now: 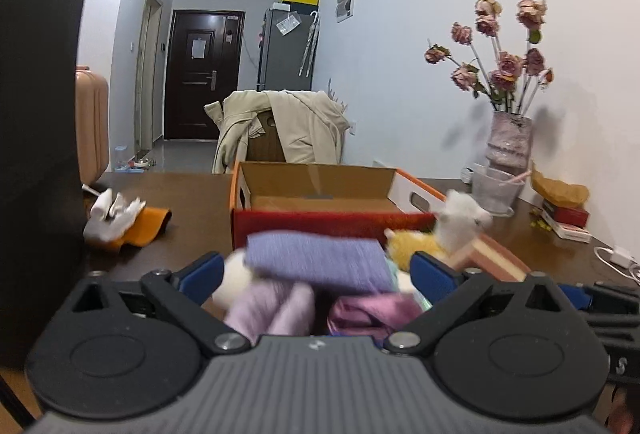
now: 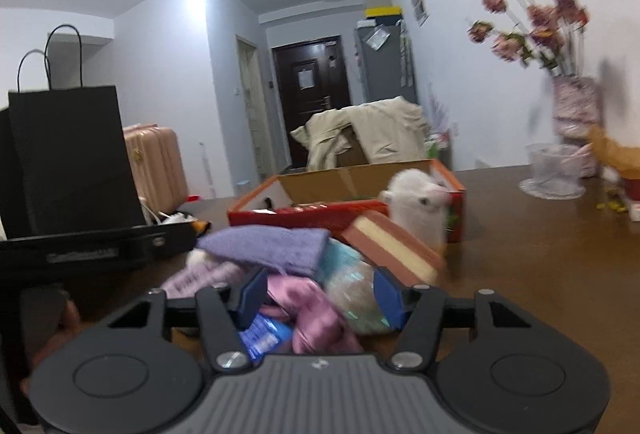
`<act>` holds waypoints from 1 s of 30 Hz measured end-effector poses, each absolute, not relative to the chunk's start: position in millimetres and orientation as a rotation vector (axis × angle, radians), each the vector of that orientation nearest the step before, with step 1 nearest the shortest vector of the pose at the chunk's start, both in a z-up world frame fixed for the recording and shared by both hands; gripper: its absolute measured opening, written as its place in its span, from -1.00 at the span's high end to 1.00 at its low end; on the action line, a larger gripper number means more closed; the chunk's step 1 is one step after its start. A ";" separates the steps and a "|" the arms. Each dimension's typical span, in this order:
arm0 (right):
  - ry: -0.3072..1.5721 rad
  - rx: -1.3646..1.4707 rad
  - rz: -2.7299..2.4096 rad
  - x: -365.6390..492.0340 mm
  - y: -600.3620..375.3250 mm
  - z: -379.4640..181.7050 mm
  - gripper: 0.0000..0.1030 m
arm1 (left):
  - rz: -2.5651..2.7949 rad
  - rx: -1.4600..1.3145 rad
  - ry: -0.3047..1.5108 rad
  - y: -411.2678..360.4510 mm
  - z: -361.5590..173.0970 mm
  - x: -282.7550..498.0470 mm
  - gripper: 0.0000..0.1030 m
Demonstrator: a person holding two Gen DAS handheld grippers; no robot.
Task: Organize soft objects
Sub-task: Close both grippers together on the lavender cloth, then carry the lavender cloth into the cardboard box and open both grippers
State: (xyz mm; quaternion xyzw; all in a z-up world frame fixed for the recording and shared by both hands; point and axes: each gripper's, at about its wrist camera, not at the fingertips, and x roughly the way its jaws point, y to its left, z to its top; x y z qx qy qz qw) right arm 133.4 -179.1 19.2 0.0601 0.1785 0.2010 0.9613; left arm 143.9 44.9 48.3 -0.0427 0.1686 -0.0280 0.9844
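A blurred heap of soft things lies on the brown table before an open red-and-orange cardboard box (image 1: 312,224) (image 2: 304,211). On top is a folded purple knit (image 1: 316,260) (image 2: 268,246). My left gripper (image 1: 316,270) is open wide, its blue pads either side of the knit, with lilac ribbed fabric (image 1: 272,306) and pink satin cloth (image 1: 372,310) below. My right gripper (image 2: 320,296) stands about half open around the pink satin cloth (image 2: 312,310) and a teal bundle (image 2: 352,282); no squeeze shows. A white alpaca plush (image 1: 460,222) (image 2: 418,201) stands behind a pink-and-cream block (image 2: 392,246).
A black paper bag (image 2: 72,161) stands at the left. White and orange cloths (image 1: 124,222) lie near it. A vase of dried roses (image 1: 510,141), a glass cup (image 1: 496,189) and a white charger (image 1: 618,256) sit at the right. A coat-draped chair (image 1: 288,125) is behind the table.
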 end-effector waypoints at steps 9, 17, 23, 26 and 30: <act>0.443 -0.218 0.176 243.5 -120.2 24.2 -0.11 | -0.032 -0.164 0.529 82.8 35.4 247.0 -0.43; 0.561 0.003 0.435 282.1 -113.1 13.3 -0.03 | -0.082 -0.250 0.567 100.7 21.4 254.0 0.55; 0.625 0.130 0.451 298.1 -120.4 -0.7 0.97 | -0.136 -0.236 0.577 97.5 25.0 250.5 0.92; 0.588 0.136 0.477 284.2 -122.7 10.5 0.98 | -0.155 -0.233 0.562 91.2 34.8 242.2 0.93; 0.536 0.106 0.478 262.2 -130.9 31.5 0.99 | -0.165 -0.208 0.509 79.7 55.6 218.3 0.94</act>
